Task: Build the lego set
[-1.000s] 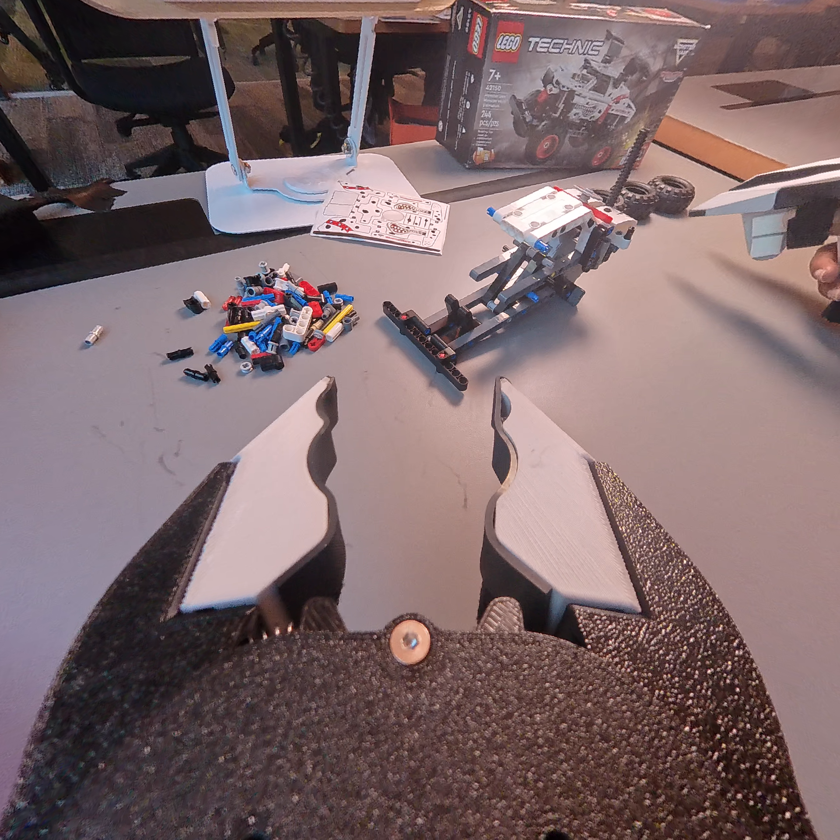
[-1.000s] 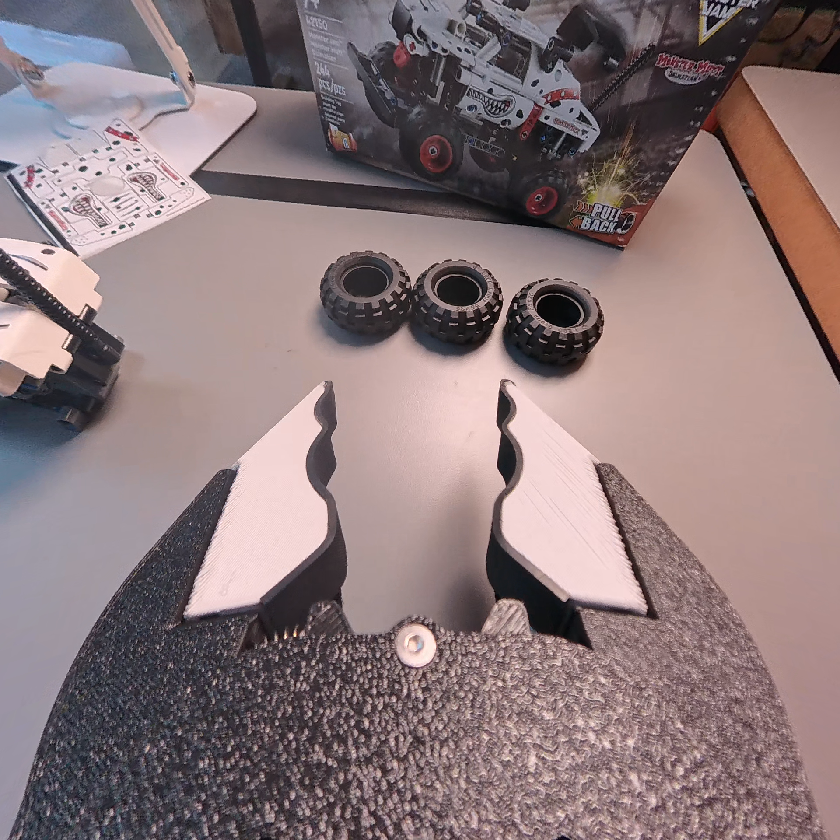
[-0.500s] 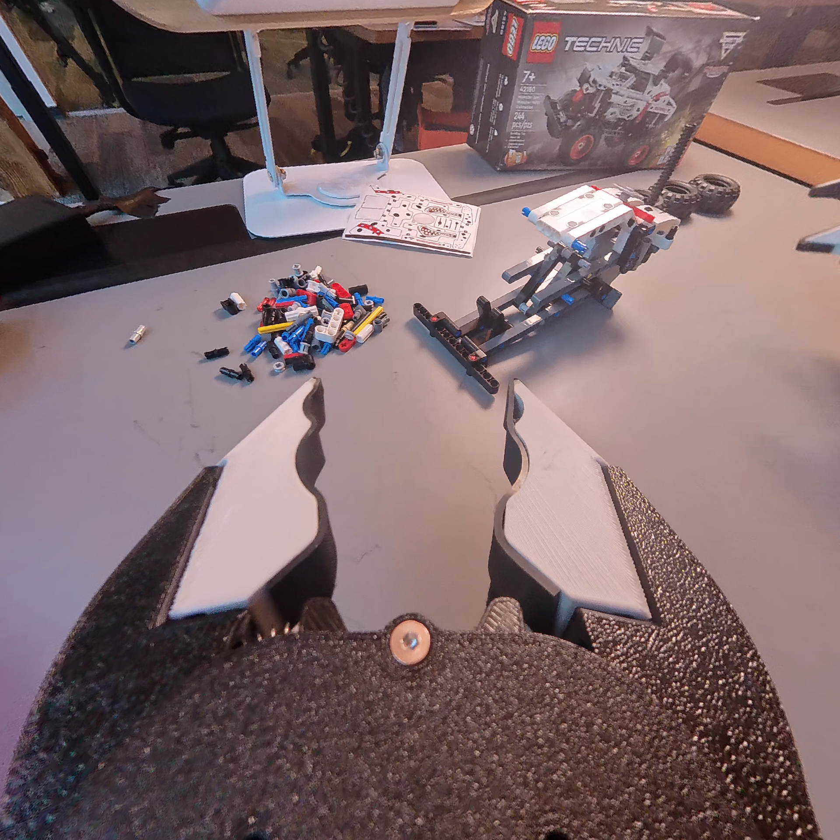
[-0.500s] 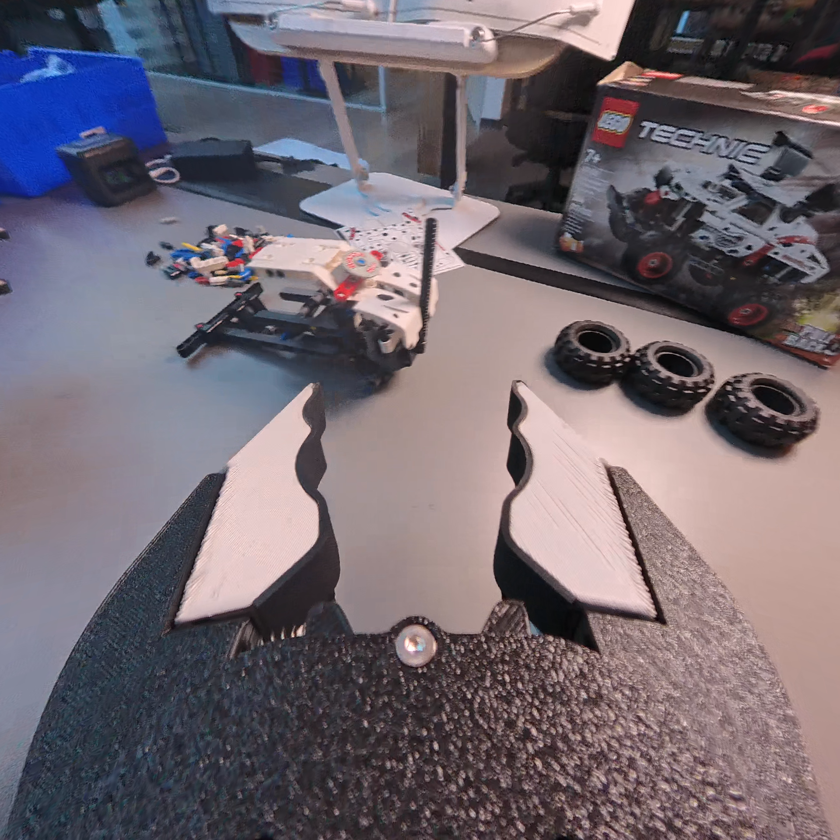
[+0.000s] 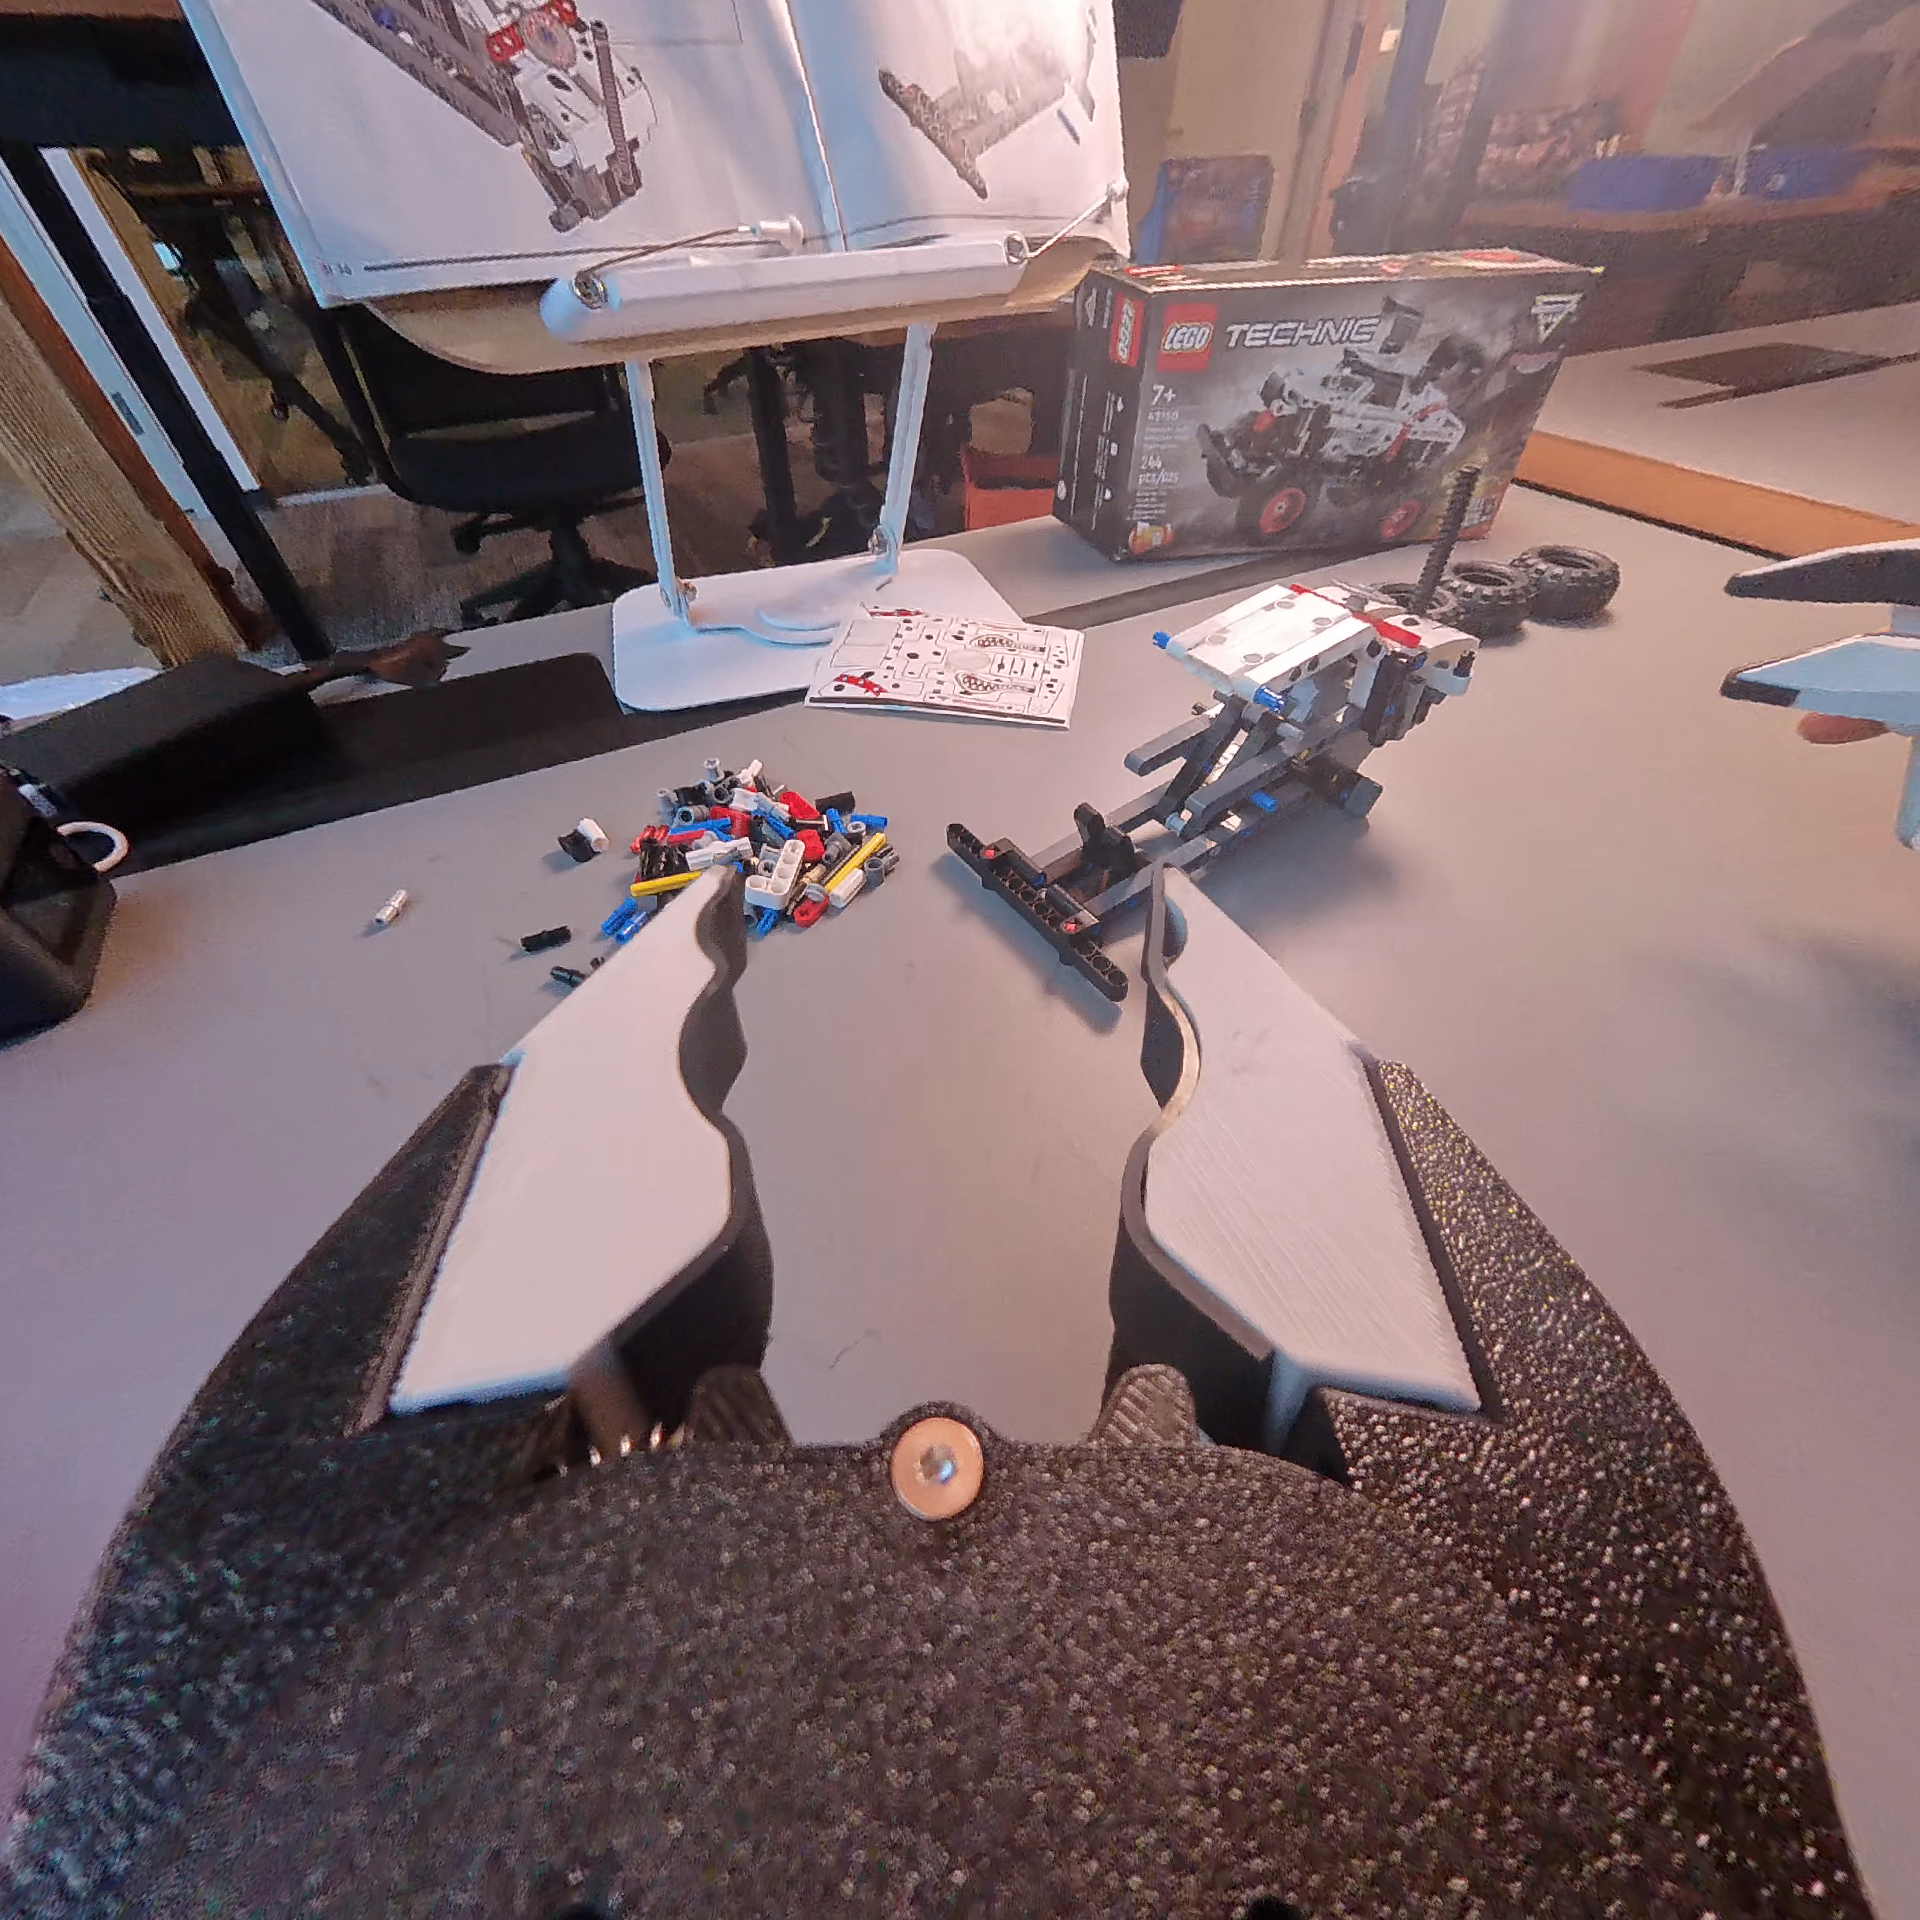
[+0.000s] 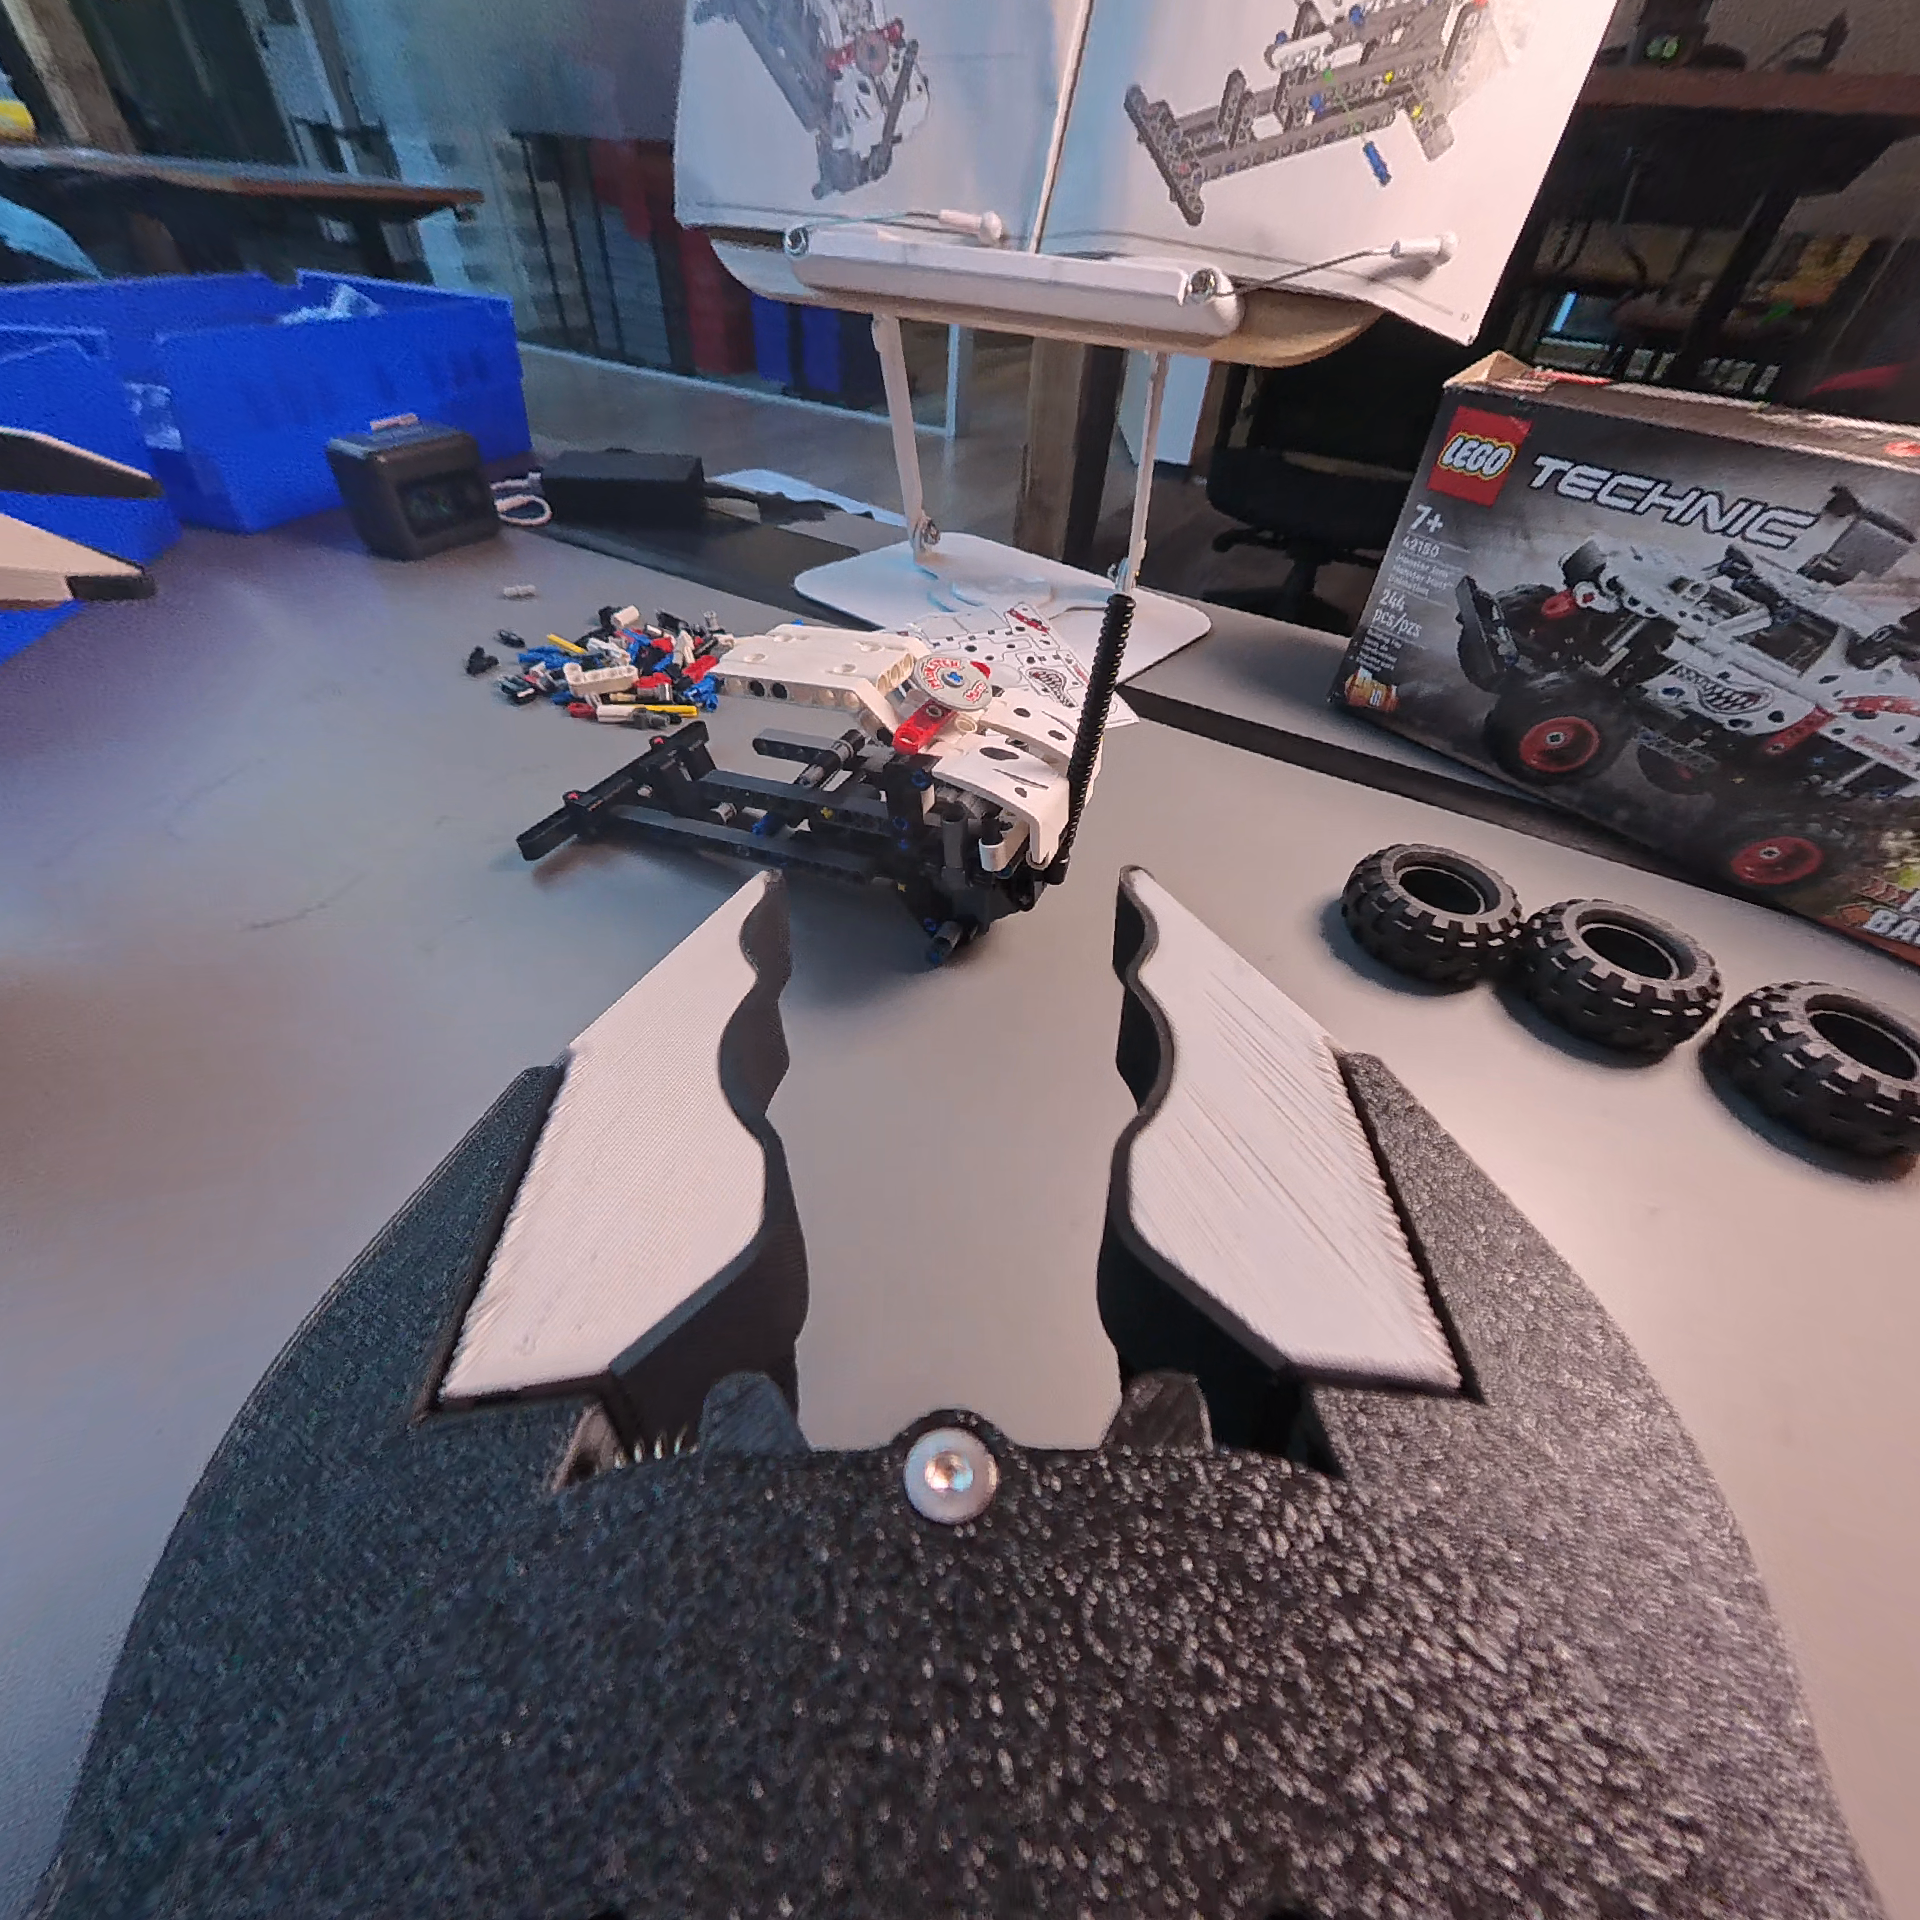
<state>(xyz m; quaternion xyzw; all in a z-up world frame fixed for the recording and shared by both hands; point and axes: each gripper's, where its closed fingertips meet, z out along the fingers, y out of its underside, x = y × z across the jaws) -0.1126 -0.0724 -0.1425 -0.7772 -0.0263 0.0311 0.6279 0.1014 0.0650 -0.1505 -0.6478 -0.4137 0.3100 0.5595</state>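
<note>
A half-built white, grey and black truck model (image 5: 1247, 769) lies on the grey table (image 5: 1507, 1091); it also shows in the right wrist view (image 6: 862, 769). A pile of small coloured loose parts (image 5: 764, 847) lies to its left and shows in the right wrist view (image 6: 613, 660) too. Three black tyres (image 6: 1621, 971) lie to its right. My left gripper (image 5: 940, 925) is open and empty, held above the table in front of the pile and the model. My right gripper (image 6: 945, 904) is open and empty, just in front of the model's rear end.
A white stand (image 5: 790, 281) holds the open instruction booklet (image 6: 1091, 104) at the back. A sticker sheet (image 5: 951, 670) lies by its base. The set's box (image 5: 1309, 405) stands at the back right. A black device (image 6: 416, 499) and blue bins (image 6: 260, 384) are far left.
Both grippers have tilted up and drawn back, so the booklet on the stand has come into view. The right gripper has swung left from the tyres to face the model. Both stay open.
</note>
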